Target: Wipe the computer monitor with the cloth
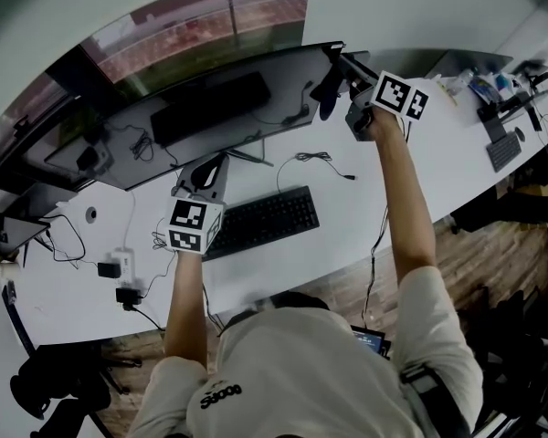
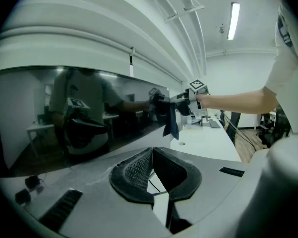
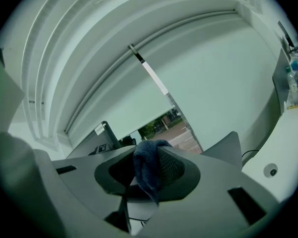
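The cloth [image 3: 149,177] is clamped in the right tongs [image 3: 148,152] at the 2 o'clock end of the monitor [image 1: 219,108], whose long axis is stretched towards 8 o'clock. The left tongs [image 2: 151,157] are held together, empty, over the worktop [image 1: 256,272].

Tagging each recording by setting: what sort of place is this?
Most likely an office: a long white desk carries a wide computer monitor and a keyboard, and a ceiling strip light runs overhead.
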{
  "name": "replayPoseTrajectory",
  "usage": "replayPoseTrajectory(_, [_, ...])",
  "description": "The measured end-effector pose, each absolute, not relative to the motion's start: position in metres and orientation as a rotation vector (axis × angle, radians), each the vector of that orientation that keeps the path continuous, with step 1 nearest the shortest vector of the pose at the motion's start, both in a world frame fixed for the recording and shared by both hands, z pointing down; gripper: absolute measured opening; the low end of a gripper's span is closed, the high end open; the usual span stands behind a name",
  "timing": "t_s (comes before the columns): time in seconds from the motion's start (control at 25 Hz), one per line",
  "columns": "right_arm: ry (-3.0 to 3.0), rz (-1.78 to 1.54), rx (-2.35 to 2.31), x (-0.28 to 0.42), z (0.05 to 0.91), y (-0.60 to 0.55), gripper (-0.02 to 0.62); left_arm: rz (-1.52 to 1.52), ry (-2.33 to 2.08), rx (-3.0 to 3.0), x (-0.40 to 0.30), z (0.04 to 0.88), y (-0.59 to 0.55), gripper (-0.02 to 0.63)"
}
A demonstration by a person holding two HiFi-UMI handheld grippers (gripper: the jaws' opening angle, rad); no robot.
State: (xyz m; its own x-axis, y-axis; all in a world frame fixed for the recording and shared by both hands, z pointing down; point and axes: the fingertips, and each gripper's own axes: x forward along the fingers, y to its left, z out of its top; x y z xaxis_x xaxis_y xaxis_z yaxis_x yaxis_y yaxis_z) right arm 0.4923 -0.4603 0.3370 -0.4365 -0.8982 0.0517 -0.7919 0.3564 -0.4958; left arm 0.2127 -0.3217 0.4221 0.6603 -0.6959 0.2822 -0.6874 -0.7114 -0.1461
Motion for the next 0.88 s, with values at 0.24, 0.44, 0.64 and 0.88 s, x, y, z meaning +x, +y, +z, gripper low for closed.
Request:
replayPoseTrajectory(0.24, [2.324,-0.73,-1.486,0.494,0.306,-0.453,0.092,-0.476,1.165,-2.836,0.214,0.415,-0.313,0.018])
replayPoseTrajectory(0.44, [2.316,-0.68,-1.47,0.489,0.272,-0.441,0.092,-0.459,1.151,-2.833,0.211,0.408,-0.303,0.018])
replayPoseTrajectory(0.64, [2.375,-0.542,-1.509,0.479,0.241,-0.425,0.092,-0.425,1.14,-2.828,0.204,0.399,-0.29,0.018])
replayPoseTrajectory(0.88, [2.429,-0.369,-1.584,0.464,0.213,-0.386,0.092,-0.385,1.133,-2.817,0.186,0.386,-0.268,0.018])
